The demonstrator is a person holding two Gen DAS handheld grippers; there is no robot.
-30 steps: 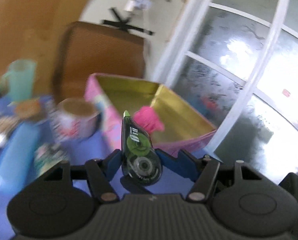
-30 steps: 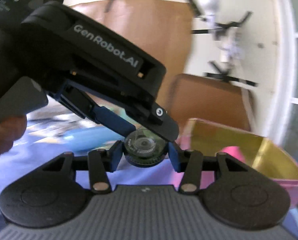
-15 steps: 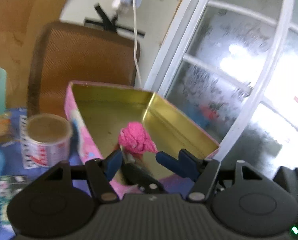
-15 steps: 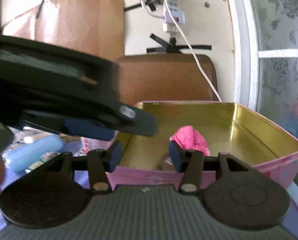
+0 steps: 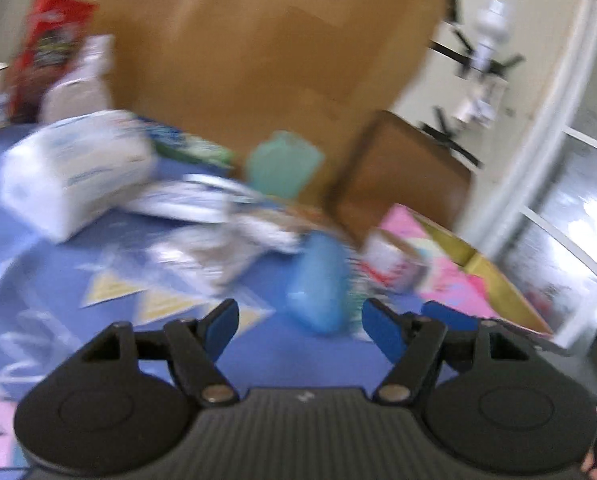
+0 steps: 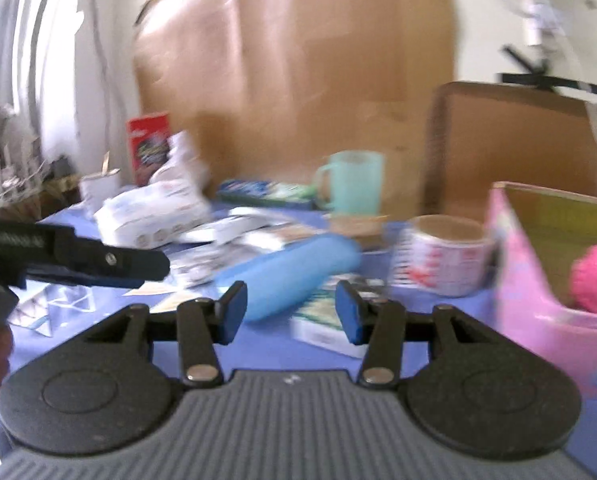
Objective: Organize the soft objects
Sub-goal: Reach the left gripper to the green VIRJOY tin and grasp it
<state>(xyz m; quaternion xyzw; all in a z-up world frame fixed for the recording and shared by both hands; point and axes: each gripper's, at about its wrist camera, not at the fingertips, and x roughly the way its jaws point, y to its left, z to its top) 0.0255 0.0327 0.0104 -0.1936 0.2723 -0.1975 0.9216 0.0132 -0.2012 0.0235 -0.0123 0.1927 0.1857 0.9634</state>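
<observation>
My left gripper [image 5: 300, 326] is open and empty above the blue cloth, facing the clutter. My right gripper [image 6: 290, 312] is open and empty too. A pink tin box [image 6: 538, 320] with a gold inside stands at the right and holds a pink fluffy ball [image 6: 596, 278]; the box also shows in the left wrist view [image 5: 450, 280]. A blue soft case [image 6: 286, 272] lies just beyond my right fingers and shows in the left wrist view [image 5: 318, 292]. A white tissue pack [image 5: 74, 172] lies at the left. Both views are blurred.
A patterned tape roll [image 6: 442, 254] stands beside the box. A teal mug [image 6: 354, 182] stands at the back. Flat packets [image 6: 322, 316] and papers cover the blue cloth [image 6: 306, 354]. A red box [image 6: 148, 146] leans by brown cardboard [image 6: 298, 80]. The left gripper's body [image 6: 74, 262] reaches in from the left.
The left gripper let go of the correction tape it held one second ago. Both grippers then swung left, away from the pink box, toward the clutter on the table.
</observation>
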